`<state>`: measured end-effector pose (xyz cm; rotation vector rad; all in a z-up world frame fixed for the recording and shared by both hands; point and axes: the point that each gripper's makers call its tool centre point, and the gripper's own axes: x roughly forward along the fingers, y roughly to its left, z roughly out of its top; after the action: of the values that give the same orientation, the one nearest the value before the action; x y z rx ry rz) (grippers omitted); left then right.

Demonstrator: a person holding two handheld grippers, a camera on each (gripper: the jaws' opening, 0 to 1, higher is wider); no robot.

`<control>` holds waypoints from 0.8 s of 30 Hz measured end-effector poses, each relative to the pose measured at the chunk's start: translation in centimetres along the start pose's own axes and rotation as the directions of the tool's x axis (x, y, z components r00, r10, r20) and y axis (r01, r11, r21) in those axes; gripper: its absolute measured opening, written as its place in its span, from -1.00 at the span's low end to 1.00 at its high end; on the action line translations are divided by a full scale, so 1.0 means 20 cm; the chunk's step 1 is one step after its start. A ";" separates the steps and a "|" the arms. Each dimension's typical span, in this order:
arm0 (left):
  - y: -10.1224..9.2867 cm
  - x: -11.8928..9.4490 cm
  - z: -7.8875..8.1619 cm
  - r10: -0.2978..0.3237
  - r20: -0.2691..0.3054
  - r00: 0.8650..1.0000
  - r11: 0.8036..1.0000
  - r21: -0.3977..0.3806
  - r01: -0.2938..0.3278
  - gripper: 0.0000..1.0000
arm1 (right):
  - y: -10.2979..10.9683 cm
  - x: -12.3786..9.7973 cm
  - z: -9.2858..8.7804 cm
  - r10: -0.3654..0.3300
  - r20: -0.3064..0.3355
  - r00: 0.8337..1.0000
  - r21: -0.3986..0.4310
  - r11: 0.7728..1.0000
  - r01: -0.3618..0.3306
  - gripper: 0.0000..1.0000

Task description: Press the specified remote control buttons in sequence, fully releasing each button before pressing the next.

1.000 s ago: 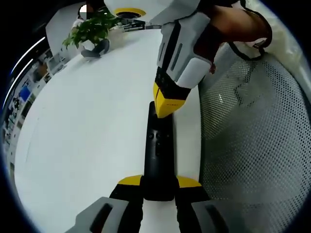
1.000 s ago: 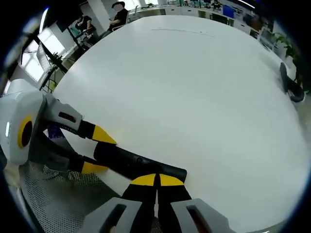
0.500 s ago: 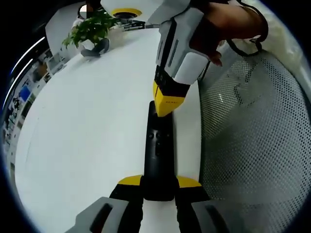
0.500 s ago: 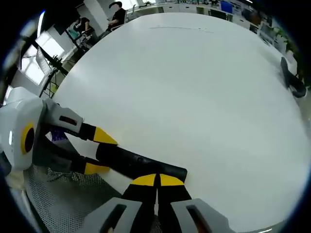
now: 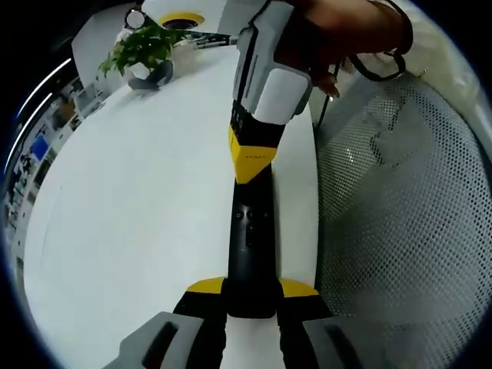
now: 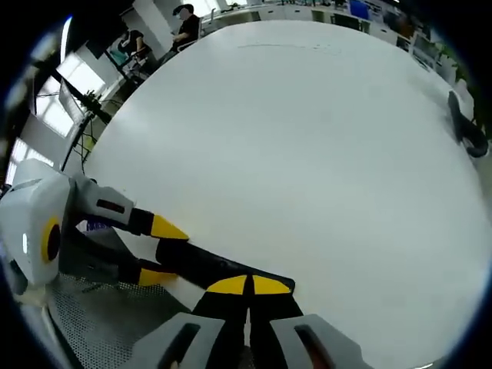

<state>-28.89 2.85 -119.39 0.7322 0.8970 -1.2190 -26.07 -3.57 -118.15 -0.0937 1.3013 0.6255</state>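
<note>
Since a second ago, your right gripper (image 5: 250,165) has lifted its yellow tips up the left gripper view, from the remote's far end to a spot higher over it.

Remote control (image 5: 250,246): a long black bar with small round buttons, lying lengthwise at the near edge of the white table (image 5: 131,215). Your left gripper (image 5: 251,294) clamps its near end, one yellow-tipped jaw on each long side. In the right gripper view the remote (image 6: 219,269) runs from the left gripper (image 6: 165,250) toward your own tips.

Right gripper (image 6: 247,286): jaws pressed together with nothing between them, tips meeting at the remote's far end; whether they touch it cannot be told. Your hand (image 5: 338,34) holds its body at the top of the left gripper view.

Surroundings: a grey perforated mesh surface (image 5: 400,223) beside the table edge; a potted plant (image 5: 142,46) on the far side of the table; seated people (image 6: 184,23) beyond the table in the right gripper view.
</note>
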 end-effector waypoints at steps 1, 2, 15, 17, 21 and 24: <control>0.00 0.00 0.00 0.000 0.000 1.000 1.000 -0.001 0.000 -0.52 | 0.00 0.00 0.00 0.001 -0.003 1.000 -0.003 1.000 -0.001 -1.00; 0.00 0.00 0.00 0.000 0.001 1.000 1.000 0.000 0.000 -0.52 | 0.01 0.00 0.00 0.002 -0.004 1.000 -0.006 1.000 -0.002 -1.00; 0.00 0.00 0.00 -0.001 0.006 1.000 1.000 -0.002 0.001 -0.52 | 0.03 0.03 0.00 -0.005 -0.018 1.000 -0.031 0.999 0.004 -1.00; 0.00 0.00 0.00 -0.002 0.005 1.000 1.000 0.000 0.002 -0.52 | 0.03 0.03 0.00 -0.009 -0.017 1.000 -0.035 0.999 0.008 -1.00; 0.00 0.00 0.00 -0.001 0.007 1.000 1.000 -0.001 0.001 -0.52 | 0.03 0.03 0.00 -0.020 -0.015 1.000 -0.041 0.999 0.019 -1.00; 0.00 0.00 0.00 0.000 0.009 1.000 1.000 -0.005 0.000 -0.52 | 0.03 0.03 0.00 -0.030 -0.003 1.000 -0.032 0.999 0.030 -1.00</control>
<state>-28.90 2.84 -119.38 0.7220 0.8921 -1.2190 -26.31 -2.82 -118.52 -0.1407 1.2912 0.6213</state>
